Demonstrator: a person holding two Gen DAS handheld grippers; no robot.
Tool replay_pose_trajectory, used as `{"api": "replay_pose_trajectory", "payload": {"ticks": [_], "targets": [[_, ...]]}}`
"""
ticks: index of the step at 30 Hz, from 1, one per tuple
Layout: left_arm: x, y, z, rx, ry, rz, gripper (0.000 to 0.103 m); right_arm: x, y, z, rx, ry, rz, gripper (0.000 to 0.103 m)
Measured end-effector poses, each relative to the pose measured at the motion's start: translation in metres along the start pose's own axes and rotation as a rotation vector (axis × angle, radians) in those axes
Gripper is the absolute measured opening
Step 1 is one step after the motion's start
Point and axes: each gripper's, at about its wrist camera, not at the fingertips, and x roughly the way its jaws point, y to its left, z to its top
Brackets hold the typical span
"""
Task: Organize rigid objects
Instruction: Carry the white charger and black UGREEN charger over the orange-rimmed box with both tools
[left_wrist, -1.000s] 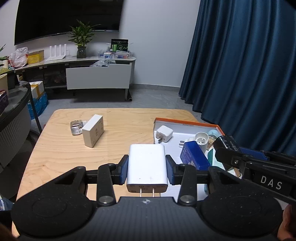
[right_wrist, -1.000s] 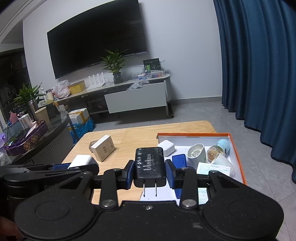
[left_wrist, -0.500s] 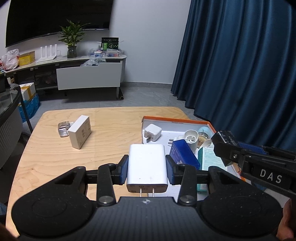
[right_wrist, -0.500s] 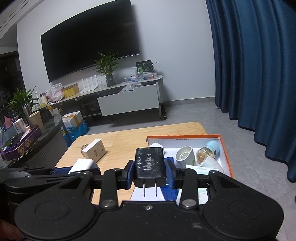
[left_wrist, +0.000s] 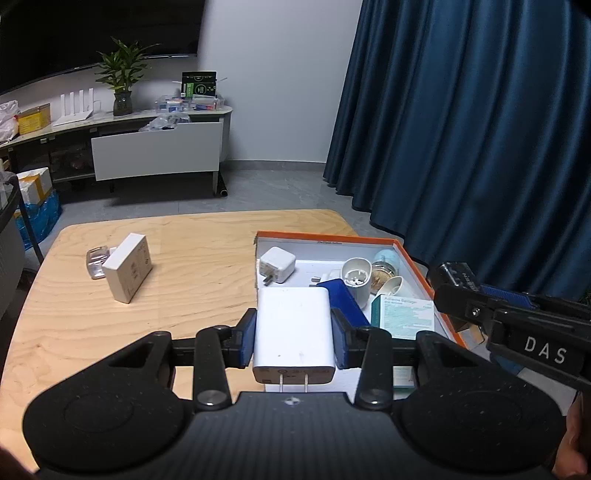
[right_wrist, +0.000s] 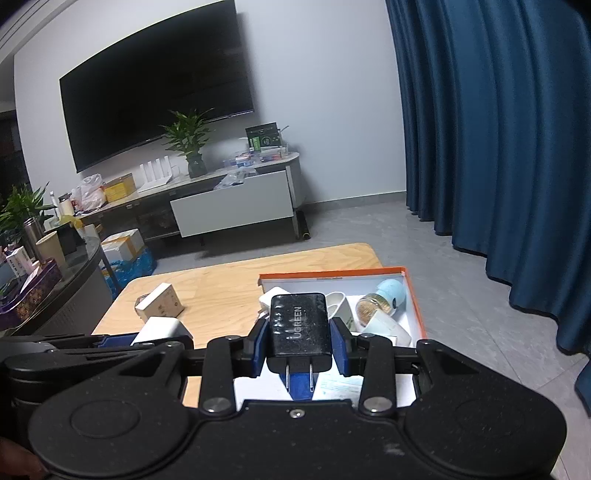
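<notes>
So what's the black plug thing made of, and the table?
The black charger looks like hard matte plastic, dusty, with two shiny metal prongs. The table looks like pale wood, or a wood-look top: wavy grain lines show under a smooth, faintly glossy finish.

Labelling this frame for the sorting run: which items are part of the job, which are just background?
Job:
- white charger, held in left gripper
- black charger, held in right gripper
- orange box
- white carton on table

Background:
- curtain
- TV
- potted plant
</notes>
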Motion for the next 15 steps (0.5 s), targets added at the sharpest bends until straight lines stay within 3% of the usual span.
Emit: {"api": "replay_pose_trajectory", "payload": {"ticks": [15], "targets": [[0.012, -0.009, 0.009, 0.014, -0.003, -0.022, 0.041, 0.011, -0.013, 0.003, 0.031, -0.003, -0.026, 0.044]]}}
